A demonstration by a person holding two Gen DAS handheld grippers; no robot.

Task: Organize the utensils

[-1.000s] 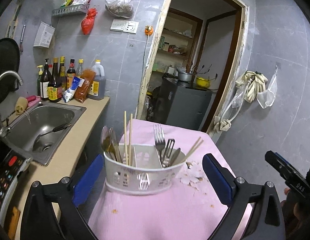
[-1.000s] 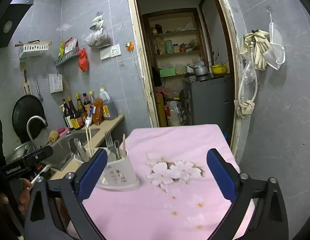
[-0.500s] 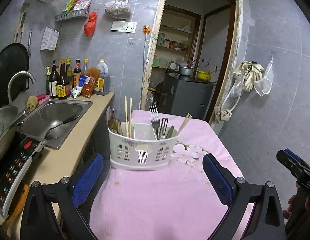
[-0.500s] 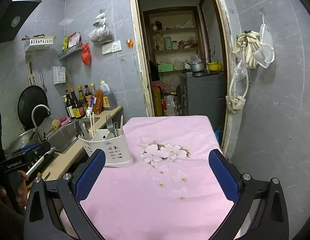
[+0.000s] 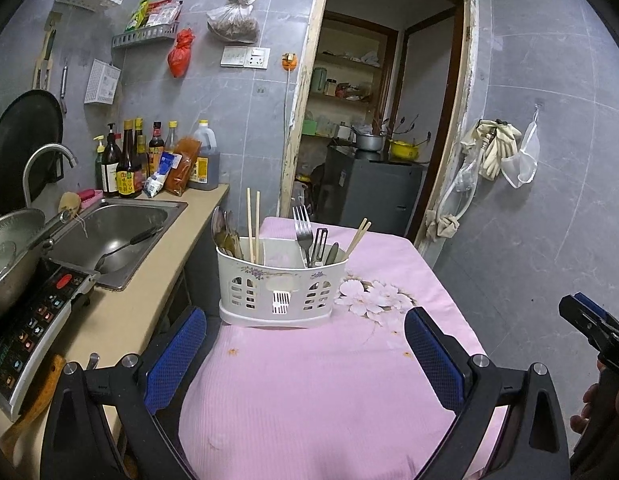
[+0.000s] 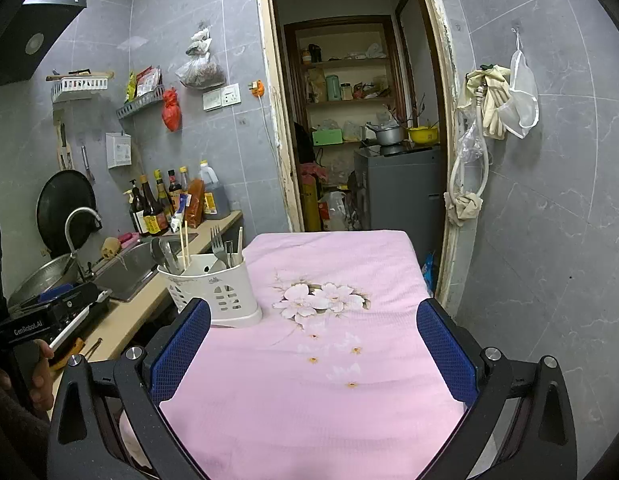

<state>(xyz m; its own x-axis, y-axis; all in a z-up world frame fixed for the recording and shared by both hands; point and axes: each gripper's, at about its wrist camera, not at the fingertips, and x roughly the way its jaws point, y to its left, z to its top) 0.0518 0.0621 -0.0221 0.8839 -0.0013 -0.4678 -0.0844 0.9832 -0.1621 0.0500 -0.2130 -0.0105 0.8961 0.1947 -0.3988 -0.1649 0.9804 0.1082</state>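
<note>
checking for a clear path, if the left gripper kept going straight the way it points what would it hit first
Most likely the white utensil caddy, which stands on the pink tablecloth dead ahead between the open fingers of the left gripper. Nothing lies in between, though height over the cloth is hard to judge.

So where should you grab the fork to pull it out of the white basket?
Probably grip the fork just below its prongs, coming down from above. It stands prongs-up in the basket, handle buried beside other utensils, so only the top is free.
</note>
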